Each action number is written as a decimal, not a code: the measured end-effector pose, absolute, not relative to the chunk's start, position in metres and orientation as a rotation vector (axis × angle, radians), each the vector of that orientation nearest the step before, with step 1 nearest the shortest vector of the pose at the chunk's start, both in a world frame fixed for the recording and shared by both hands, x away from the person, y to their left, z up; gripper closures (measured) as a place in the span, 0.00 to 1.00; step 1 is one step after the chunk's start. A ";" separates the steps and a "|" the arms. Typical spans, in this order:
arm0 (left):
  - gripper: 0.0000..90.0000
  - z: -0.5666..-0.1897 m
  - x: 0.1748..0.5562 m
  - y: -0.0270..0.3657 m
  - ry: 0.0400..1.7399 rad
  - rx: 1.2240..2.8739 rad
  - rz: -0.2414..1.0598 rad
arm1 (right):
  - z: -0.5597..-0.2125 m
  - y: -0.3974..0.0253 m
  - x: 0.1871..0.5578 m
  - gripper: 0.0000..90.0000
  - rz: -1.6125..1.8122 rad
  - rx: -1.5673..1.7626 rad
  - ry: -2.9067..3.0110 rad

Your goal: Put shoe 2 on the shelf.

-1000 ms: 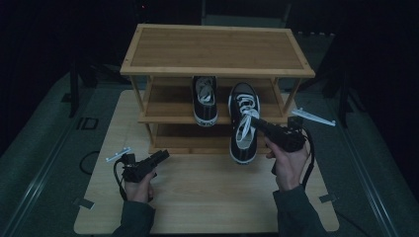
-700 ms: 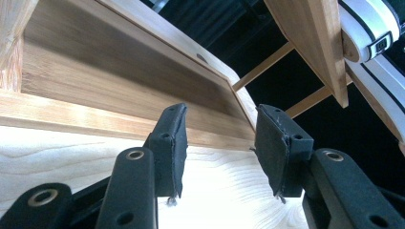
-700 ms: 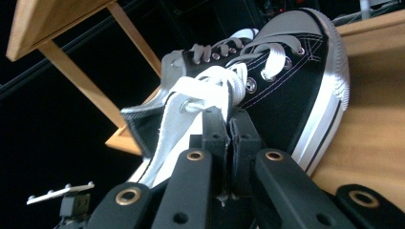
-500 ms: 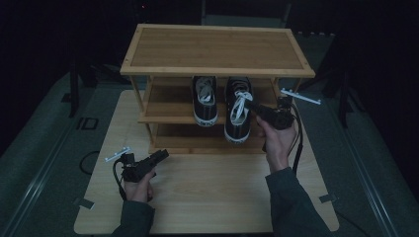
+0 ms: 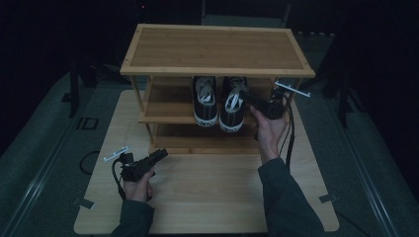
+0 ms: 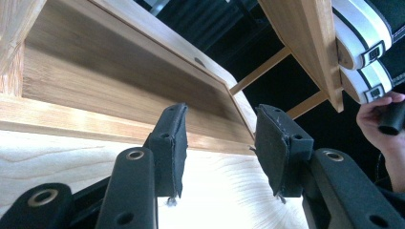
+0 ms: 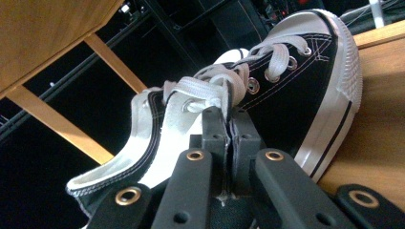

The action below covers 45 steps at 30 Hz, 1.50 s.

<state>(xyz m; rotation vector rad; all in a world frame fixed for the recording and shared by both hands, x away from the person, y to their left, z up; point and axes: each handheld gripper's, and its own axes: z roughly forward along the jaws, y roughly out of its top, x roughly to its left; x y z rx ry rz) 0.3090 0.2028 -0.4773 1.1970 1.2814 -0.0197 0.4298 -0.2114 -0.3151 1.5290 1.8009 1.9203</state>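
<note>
A wooden rack [image 5: 217,49] stands in the upper middle of the high view, on a light wood board [image 5: 207,197] that fills the lower part of the frame. Two black shoes with white toes and white laces sit side by side on the middle shelf [image 5: 168,117], touching each other. The left shoe [image 5: 205,98] rests by itself. The right shoe [image 5: 232,103] is just right of it, near the middle of the frame.

The right gripper [image 5: 252,101] is at the right side of the shelf, held by a hand [image 5: 267,131] that comes up from the lower right. In the right gripper view, the right gripper [image 7: 228,126] has its two black jaws pressed tight together on the side edge of the right shoe [image 7: 296,90], by the laces. The shoe lies across the middle of that frame, with its white toe at the upper right, on the wood shelf [image 7: 377,148].

The left gripper [image 5: 160,154] is at the lower left of the high view, just above the board, in front of the rack. In the left gripper view, the left gripper [image 6: 219,148] has its jaws wide apart with nothing between them. The rack [image 6: 95,86] fills the upper left there. The white ends of both shoes show at the upper right.
</note>
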 end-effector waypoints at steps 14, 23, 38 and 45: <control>0.61 -0.477 0.309 0.204 1.280 1.192 -0.019 | -0.322 -0.213 0.451 0.97 1.972 1.554 1.789; 0.61 -0.477 0.310 0.205 1.278 1.187 -0.021 | -0.326 -0.209 0.457 0.97 2.000 1.539 1.782; 0.61 -0.478 0.310 0.203 1.278 1.190 -0.027 | -0.326 -0.206 0.459 0.97 2.049 1.517 1.792; 0.61 -0.478 0.311 0.203 1.277 1.194 -0.028 | -0.327 -0.206 0.460 0.97 2.076 1.503 1.789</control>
